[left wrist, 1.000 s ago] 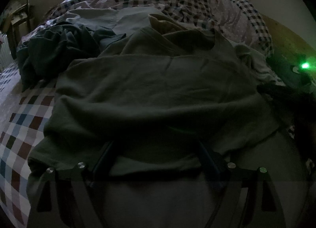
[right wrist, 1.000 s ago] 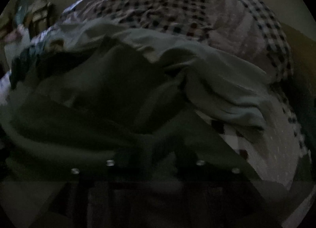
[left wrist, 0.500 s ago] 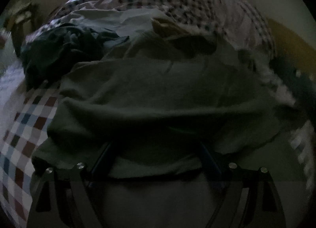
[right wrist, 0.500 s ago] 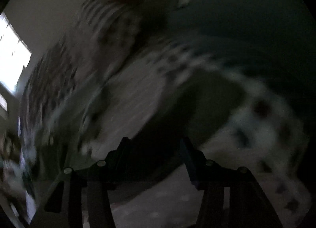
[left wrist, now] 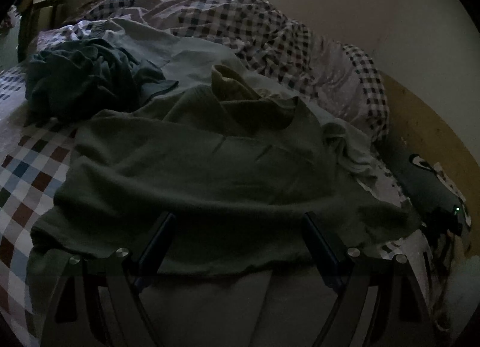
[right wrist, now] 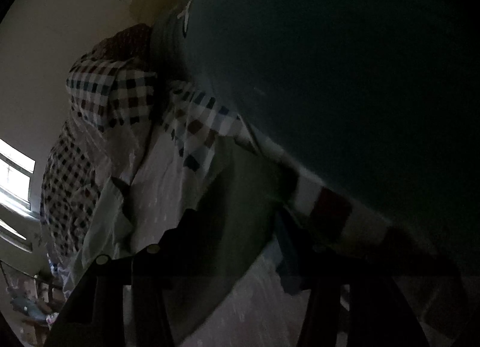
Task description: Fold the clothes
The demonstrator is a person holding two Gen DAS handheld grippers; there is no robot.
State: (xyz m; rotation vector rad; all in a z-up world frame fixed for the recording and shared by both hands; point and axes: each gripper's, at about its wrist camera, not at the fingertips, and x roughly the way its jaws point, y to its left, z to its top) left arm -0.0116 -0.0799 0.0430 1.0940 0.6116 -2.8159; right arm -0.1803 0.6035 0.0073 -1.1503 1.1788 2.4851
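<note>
Green shirt (left wrist: 210, 173) spread on bed (left wrist: 21, 173), hem at my left gripper (left wrist: 237, 227), jaws spread. Right gripper (right wrist: 237, 221) spread over its corner (right wrist: 240, 197). Risk: clamping checked sheet along with shirt, dragging the fold crooked.

Dark blue-padded fingers (left wrist: 156, 242), 4 silver screws.

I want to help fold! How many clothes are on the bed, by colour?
Olive green: 1, the spread shirt
Dark teal: 1, the crumpled heap
Pale green: 1
Yellowish: 1, mostly hidden
Total: 4 that I can make out; it is dim.
</note>
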